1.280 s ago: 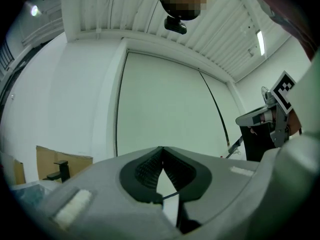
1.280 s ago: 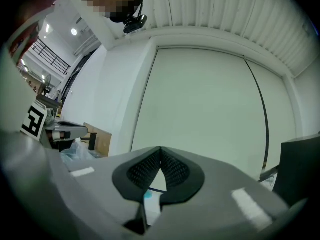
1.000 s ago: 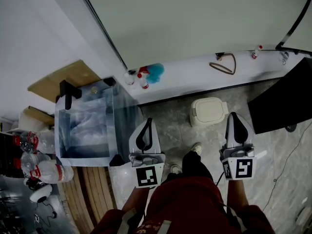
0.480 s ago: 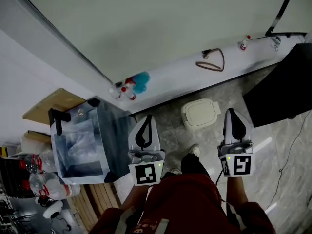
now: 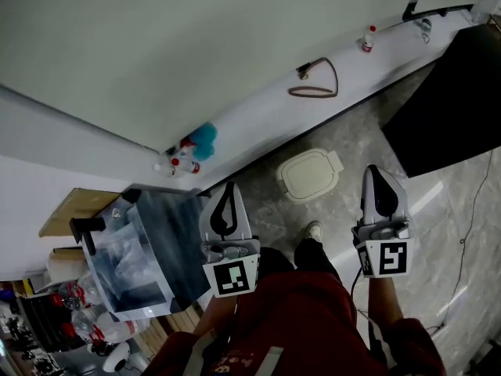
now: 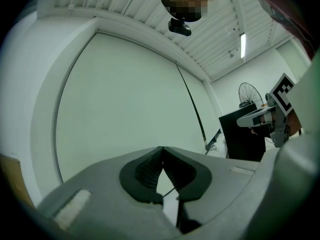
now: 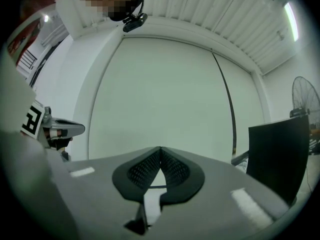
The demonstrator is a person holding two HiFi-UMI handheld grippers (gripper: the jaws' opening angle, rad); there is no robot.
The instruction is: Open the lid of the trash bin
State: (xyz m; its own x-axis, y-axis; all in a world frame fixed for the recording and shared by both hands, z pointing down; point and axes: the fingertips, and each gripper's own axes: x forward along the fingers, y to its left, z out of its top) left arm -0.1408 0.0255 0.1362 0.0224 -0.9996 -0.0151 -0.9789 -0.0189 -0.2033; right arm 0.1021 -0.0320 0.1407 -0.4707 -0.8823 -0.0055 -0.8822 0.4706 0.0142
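Work not yet begun: beside a clear plastic crate [image 5: 129,261], the left gripper [image 5: 228,188] hung with jaws pressed together on nothing. The trash bin [image 5: 317,180] sat on the floor [image 5: 356,139] ahead, between both tools, its lid [image 5: 301,171] down and untouched. The right gripper [image 5: 374,172], likewise clenched and empty, hung apart from it.

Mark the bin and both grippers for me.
bin [image 5: 308,173]: head view, middle of its closed lid.
left gripper [image 5: 228,186]: head view, where its shut tips meet.
right gripper [image 5: 375,170]: head view, where its shut tips meet.
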